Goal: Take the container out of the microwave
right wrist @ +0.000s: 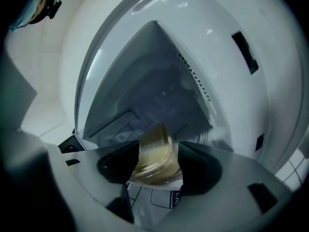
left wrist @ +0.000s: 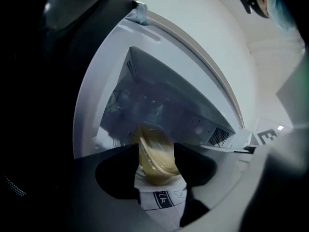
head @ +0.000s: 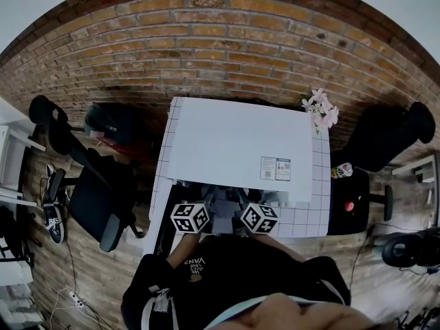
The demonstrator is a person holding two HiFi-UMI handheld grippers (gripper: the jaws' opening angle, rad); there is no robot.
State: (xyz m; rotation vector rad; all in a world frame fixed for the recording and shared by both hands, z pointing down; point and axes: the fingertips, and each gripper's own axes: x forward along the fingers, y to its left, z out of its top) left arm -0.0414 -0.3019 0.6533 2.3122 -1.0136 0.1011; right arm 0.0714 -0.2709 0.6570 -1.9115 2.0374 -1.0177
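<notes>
The white microwave (head: 234, 143) stands on a white tiled table (head: 311, 220), and its cavity (left wrist: 159, 100) (right wrist: 154, 95) is open towards me. A blurred clear-lidded container (left wrist: 154, 153) (right wrist: 153, 156) of pale yellow food sits at the cavity's mouth, above a white printed sheet (left wrist: 161, 197). My left gripper (left wrist: 155, 173) is open, with the container in the gap between its black jaws. My right gripper (right wrist: 158, 167) is open as well, its jaws flanking the same container closely. In the head view only the two marker cubes (head: 190, 218) (head: 259, 218) show, side by side at the microwave's front.
A dark panel (left wrist: 43, 91) fills the left of the left gripper view. A black office chair (head: 103, 198) stands left of the table and a black seat (head: 385, 139) to its right. Pink flowers (head: 322, 110) sit at the table's far right corner. A brick wall (head: 206, 47) lies behind.
</notes>
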